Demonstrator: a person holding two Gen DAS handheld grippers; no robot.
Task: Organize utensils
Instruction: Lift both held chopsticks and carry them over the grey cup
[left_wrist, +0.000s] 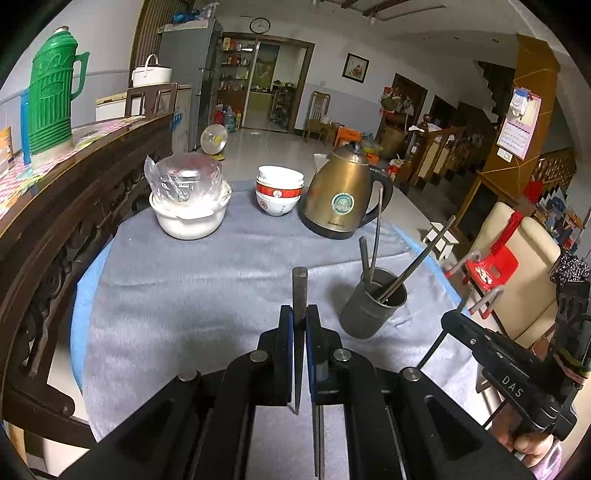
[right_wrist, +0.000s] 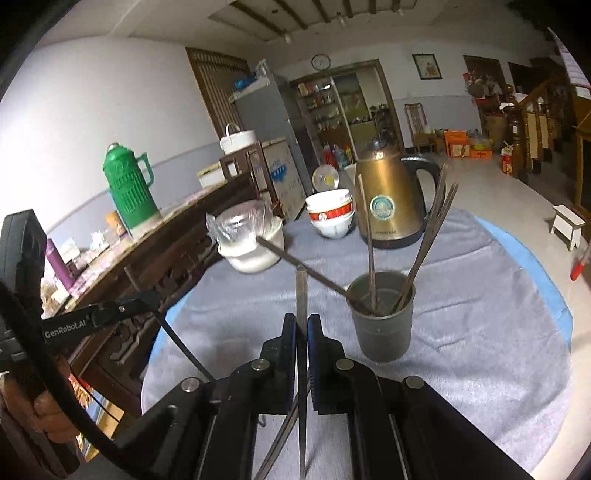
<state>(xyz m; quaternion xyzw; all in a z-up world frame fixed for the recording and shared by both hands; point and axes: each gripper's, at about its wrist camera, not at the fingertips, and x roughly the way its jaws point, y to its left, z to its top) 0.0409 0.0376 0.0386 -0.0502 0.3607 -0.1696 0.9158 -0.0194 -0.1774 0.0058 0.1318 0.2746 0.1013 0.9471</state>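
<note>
Tools each grip one chopstick (near cup).

Both grippers we see are matte black: left gripper and right gripper have blue-edged pads, silver round pivot pins. White "DAS" marking on one body, "GenRobot.AI" on the other, thick black cable alongside.

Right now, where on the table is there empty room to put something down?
The grey cloth is bare in front of the white pot with the plastic bag, left of the grey metal cup of chopsticks. The far edge is crowded: pot, stacked red-and-white bowls, brass-coloured kettle.
</note>
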